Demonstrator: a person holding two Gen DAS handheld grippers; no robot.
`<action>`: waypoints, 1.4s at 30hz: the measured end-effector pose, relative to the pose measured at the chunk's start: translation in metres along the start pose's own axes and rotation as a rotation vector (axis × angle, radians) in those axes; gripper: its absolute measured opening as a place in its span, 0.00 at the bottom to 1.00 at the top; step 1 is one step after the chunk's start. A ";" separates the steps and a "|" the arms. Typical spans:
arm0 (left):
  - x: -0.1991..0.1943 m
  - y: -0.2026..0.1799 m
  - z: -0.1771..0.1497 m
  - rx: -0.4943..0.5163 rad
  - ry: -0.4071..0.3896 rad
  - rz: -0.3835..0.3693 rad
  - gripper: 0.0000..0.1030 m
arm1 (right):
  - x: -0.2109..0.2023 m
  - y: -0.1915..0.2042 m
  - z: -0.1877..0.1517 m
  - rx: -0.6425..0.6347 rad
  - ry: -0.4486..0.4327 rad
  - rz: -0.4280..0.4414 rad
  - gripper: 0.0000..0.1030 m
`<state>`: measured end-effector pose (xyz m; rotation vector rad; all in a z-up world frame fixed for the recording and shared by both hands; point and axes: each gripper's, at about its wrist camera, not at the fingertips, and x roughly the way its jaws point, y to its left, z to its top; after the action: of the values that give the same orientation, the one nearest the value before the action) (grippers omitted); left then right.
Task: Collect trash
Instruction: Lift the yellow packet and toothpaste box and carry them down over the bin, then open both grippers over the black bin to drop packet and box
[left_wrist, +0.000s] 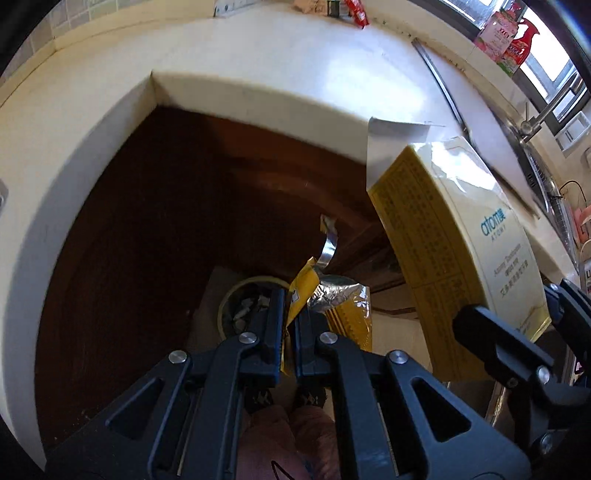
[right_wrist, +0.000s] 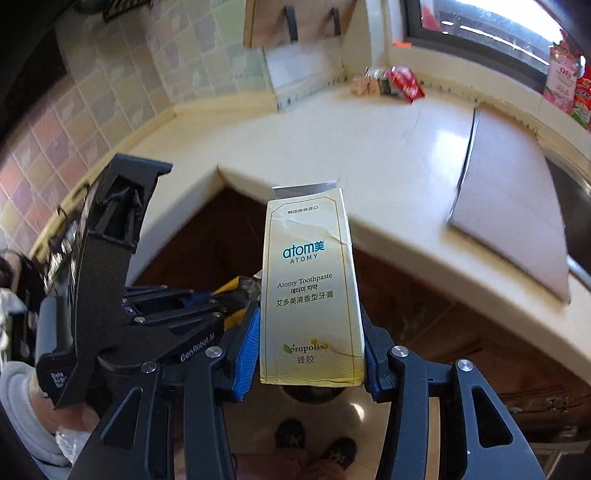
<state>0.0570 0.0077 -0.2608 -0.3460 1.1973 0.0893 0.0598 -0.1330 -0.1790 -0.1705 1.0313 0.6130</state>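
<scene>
Cream L-shaped counter (right_wrist: 369, 147) under tiled wall (right_wrist: 110, 92); left tongs (left_wrist: 290, 314) pinch wrapper (left_wrist: 328, 299), right tongs (right_wrist: 310, 354) grip toothpaste box (right_wrist: 310, 288).

The lower end of the toothpaste box (right_wrist: 312, 291) is hidden between the pads of the right tool (right_wrist: 310, 363). The yellow foil wrapper (left_wrist: 325, 299) is partly covered by the fingers of the left tool (left_wrist: 290, 325), which also mask the near rim of the waste bin (left_wrist: 240, 291) beyond the wrapper; its contents are too small to tell. Packets (right_wrist: 400, 84) at the back of the bench (right_wrist: 351, 140) are blurred. Bottles (right_wrist: 565, 83) right of the packets are cut by the frame edge.
</scene>
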 end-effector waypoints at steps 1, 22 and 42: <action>0.009 0.003 -0.011 -0.008 0.012 0.009 0.02 | 0.010 0.002 -0.012 -0.010 0.024 0.001 0.45; 0.220 0.082 -0.109 -0.077 0.166 0.055 0.05 | 0.268 -0.006 -0.215 0.154 0.312 0.046 0.46; 0.225 0.071 -0.107 0.022 0.154 0.162 0.80 | 0.301 -0.007 -0.285 0.259 0.335 0.060 0.51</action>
<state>0.0267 0.0162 -0.5176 -0.2395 1.3772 0.1926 -0.0406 -0.1366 -0.5809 -0.0141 1.4337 0.5085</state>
